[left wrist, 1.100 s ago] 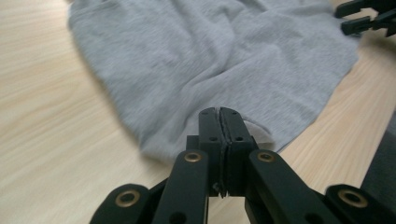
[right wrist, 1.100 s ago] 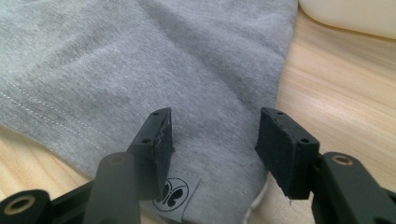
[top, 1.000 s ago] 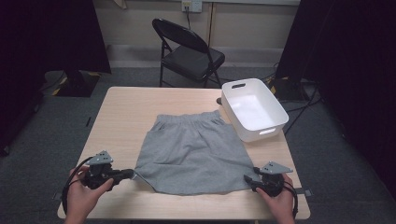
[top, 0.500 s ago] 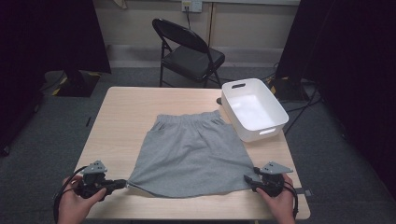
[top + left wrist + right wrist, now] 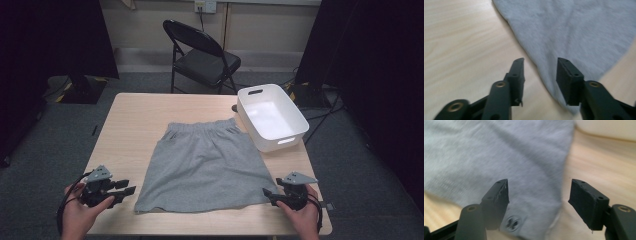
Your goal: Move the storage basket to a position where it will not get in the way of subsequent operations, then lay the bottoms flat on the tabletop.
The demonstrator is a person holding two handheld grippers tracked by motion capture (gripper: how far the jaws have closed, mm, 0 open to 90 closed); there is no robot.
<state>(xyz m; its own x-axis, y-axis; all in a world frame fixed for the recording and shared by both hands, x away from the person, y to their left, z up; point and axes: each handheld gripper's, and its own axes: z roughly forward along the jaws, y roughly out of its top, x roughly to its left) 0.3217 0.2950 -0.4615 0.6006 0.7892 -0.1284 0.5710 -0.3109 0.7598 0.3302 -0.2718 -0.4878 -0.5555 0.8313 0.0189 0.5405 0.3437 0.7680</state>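
Plain heather-grey cotton shorts (image 5: 202, 167), small dark printed emblem near one hem corner (image 5: 513, 223). Pale wood-grain table (image 5: 135, 122). White plastic bin (image 5: 271, 117). Black folding metal chair (image 5: 202, 56). Black claws, brass-coloured rivets.

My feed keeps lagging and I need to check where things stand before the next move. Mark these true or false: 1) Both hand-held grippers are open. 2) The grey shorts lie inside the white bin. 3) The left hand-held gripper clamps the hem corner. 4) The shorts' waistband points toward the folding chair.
1) True: the left hand-held gripper and the right hand-held gripper both have their jaws apart.
2) False: the grey shorts lie flat on the table, beside the white bin.
3) False: its jaws are open around the corner and grip nothing.
4) True: the waistband is on the far side, toward the folding chair.
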